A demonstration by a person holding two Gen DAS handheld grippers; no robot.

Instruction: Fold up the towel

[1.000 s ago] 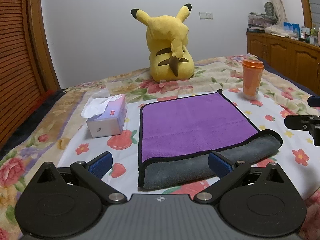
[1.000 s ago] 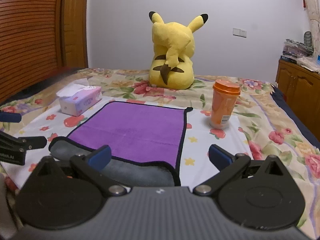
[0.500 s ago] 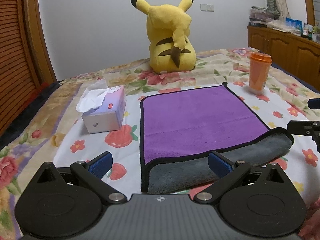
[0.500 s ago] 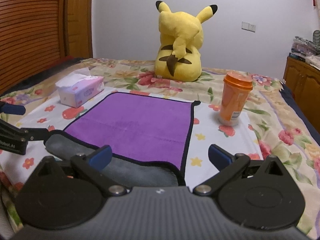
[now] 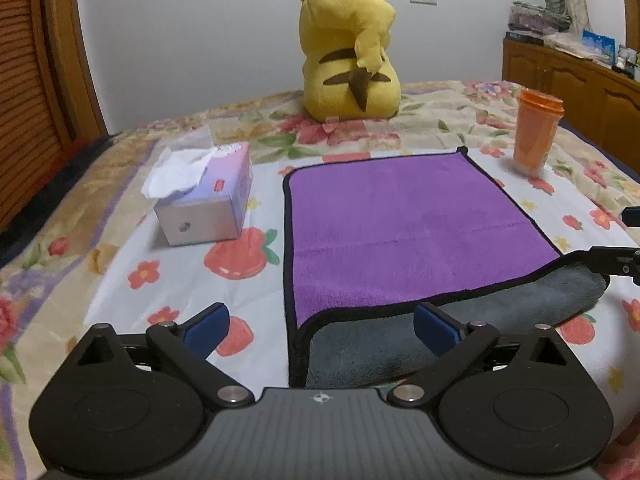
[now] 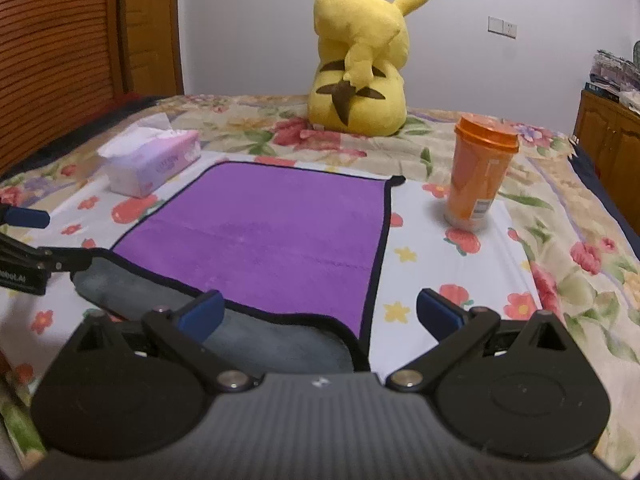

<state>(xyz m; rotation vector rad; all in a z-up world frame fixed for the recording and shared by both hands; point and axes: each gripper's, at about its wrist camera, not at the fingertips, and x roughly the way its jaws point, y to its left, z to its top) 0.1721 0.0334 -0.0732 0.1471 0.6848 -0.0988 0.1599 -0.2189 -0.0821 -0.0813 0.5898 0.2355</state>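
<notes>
A purple towel [image 5: 400, 224] with black trim lies flat on the floral bed sheet, with its grey underside folded up along the near edge [image 5: 440, 336]. It also shows in the right wrist view [image 6: 272, 236]. My left gripper [image 5: 320, 326] is open and empty above the towel's near left corner. My right gripper [image 6: 320, 316] is open and empty above the near right corner. Each gripper's fingers [image 5: 616, 260] [image 6: 40, 260] show at the edge of the other's view.
A tissue box [image 5: 204, 200] sits left of the towel. An orange lidded cup [image 5: 534, 132] stands at its far right. A yellow plush toy [image 5: 348, 48] sits behind it. Wooden cabinets [image 5: 580, 84] line the right wall, and a wooden door stands at the left.
Both grippers have risen and tilted down a little, so the towel looks nearer and flatter in view. The towel and the other objects have not moved. Both grippers stay open.
</notes>
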